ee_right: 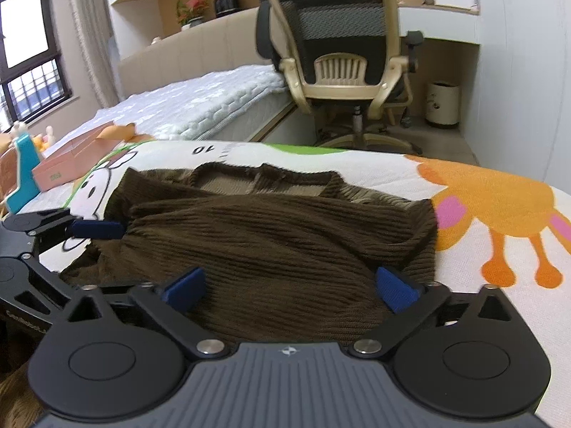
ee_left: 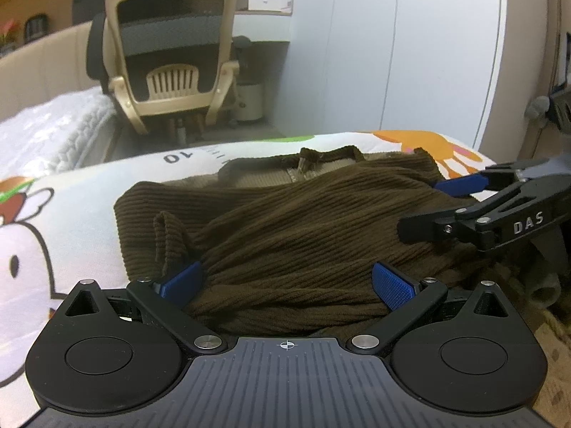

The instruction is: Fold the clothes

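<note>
The brown sweater (ee_right: 271, 242) lies bunched on the cartoon-print mat (ee_right: 499, 207), collar toward the chair (ee_right: 339, 53). Left gripper (ee_left: 285, 281) and right gripper (ee_right: 289, 285) both hang spread over its near hem; best to pinch each corner evenly.

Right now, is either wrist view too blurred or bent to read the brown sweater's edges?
Left wrist: the sweater ribbing is sharp, the chair behind is soft, and the wall lines bow from the fisheye. Right wrist: the sweater is slightly smeared, and the window is blown out white.
</note>
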{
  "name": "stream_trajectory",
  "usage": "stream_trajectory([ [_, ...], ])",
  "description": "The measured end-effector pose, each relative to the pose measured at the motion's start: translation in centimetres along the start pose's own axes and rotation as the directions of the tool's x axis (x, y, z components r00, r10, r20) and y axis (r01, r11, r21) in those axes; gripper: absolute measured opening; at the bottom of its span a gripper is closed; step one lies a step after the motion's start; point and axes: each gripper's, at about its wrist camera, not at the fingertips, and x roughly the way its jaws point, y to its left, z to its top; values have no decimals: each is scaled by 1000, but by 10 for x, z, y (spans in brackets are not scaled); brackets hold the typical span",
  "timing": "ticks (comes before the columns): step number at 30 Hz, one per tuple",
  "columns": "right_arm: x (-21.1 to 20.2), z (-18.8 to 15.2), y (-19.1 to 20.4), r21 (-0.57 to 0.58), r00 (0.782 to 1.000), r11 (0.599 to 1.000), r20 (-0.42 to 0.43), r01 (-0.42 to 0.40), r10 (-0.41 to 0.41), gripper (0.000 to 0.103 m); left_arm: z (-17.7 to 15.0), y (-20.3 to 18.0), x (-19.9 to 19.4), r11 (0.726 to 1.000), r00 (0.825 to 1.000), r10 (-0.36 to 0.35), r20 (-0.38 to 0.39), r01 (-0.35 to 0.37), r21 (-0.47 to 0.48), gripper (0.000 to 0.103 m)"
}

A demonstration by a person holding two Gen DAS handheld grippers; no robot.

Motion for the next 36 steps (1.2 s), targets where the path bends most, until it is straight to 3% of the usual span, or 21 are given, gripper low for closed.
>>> stream_trajectory([
  [7,1,9,-17,62,995,995,-53,-84,87,103,10,6,6,999,997,-33,-75,32,-11,103],
  [10,-17,16,-24,117,997,991,-16,-68,71,103,22,21,-4,992,989,-105,-104,96,-81,103],
  [12,-39,23,-29,91,997,996,72,-23,16,103,36,44,-26,973,987,-150,-51,138,-185,103],
  [14,-58,31,-35,52,987,998,152,37,-45,100,49,66,-40,967,992,-121,-18,114,-228,103],
  [15,-55,34,-41,59,987,996,142,62,-70,96,52,74,-39,966,994,-107,-26,98,-241,103],
  [17,-40,37,-56,109,991,990,91,86,-96,77,55,88,-23,964,994,-80,-68,60,-258,103],
  [18,-30,36,-62,140,994,987,63,82,-92,74,54,93,-15,963,994,-73,-86,48,-265,103],
  [24,18,28,-72,224,996,971,9,81,-85,72,43,107,26,944,994,-59,-97,24,-330,99],
  [25,22,27,-71,214,997,974,10,74,-78,71,41,106,29,941,994,-51,-93,16,-337,93],
  [26,25,29,-67,191,998,979,12,66,-69,63,41,104,33,944,995,-36,-89,5,-329,81],
  [27,28,30,-63,167,998,984,14,58,-61,58,44,102,35,950,996,-25,-86,-2,-311,75],
  [29,32,36,-54,125,999,991,-6,49,-48,27,48,99,39,959,996,-28,-85,3,-284,38],
  [30,34,39,-49,104,999,994,-19,44,-43,16,50,98,39,960,995,-47,-90,20,-281,29],
  [31,32,41,-45,95,999,995,-25,40,-38,15,52,99,36,958,993,-74,-89,46,-283,17],
  [33,6,42,-36,78,999,996,11,41,-42,14,56,97,16,957,992,-111,-62,89,-278,16],
  [36,-61,37,-17,35,994,999,106,12,-16,13,55,85,-47,966,988,-151,22,152,-210,16],
])
